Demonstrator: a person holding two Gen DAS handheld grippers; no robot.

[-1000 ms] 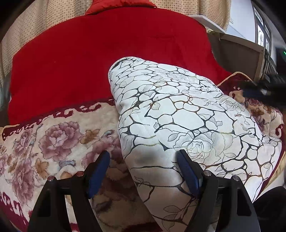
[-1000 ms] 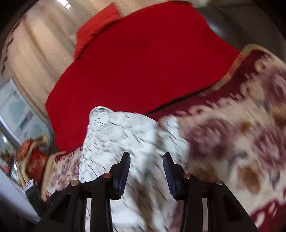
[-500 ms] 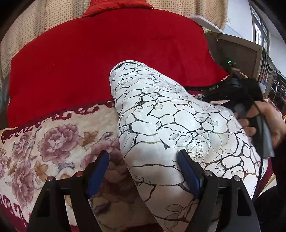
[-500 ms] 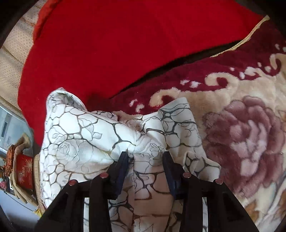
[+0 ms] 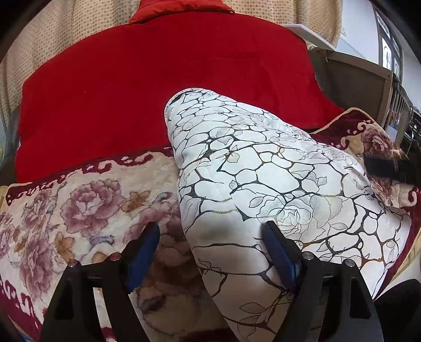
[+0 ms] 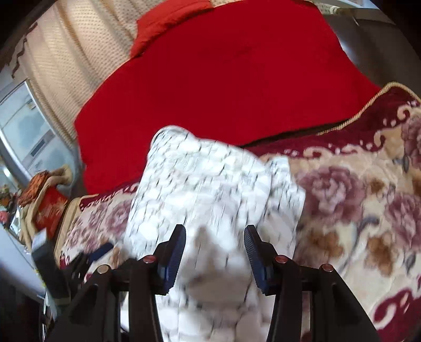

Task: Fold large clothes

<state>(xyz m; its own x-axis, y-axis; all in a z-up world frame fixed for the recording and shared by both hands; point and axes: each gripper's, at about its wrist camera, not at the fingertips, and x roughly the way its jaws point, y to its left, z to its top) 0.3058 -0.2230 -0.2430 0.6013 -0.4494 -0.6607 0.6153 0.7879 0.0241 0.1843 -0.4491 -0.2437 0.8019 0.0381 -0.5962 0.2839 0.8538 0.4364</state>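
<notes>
Left gripper (image 5: pixel 210 252), jaws spread wide, its two blue-padded black fingers straddling the near edge of the white garment (image 5: pixel 263 184); nothing is pinched between them. Right gripper (image 6: pixel 214 252), jaws likewise parted, with garment cloth (image 6: pixel 210 189) lying in the gap but neither pad visibly pressing it; this view is motion-blurred. The single garment is a thick, quilted-looking piece printed with a black crackle-and-rose line pattern, folded into a long mound that lies on the floral blanket (image 5: pixel 86 200) and reaches back to touch the red blanket (image 5: pixel 158 79). The floral blanket is plush, cream with mauve roses and a dark red scroll border, edged in gold cord at its far right corner. The red blanket is plain and flat, covering the far part of the bed; one red pillow (image 5: pixel 179 10) rests at its head against a beige dotted curtain (image 5: pixel 52 34). In the left view, the right gripper's dark body (image 5: pixel 392 168) appears beyond the garment's right side, above the floral blanket. In the right view, a pale cabinet (image 6: pixel 23 136) stands at far left, with a heap of red and orange items (image 6: pixel 44 202) below it.
</notes>
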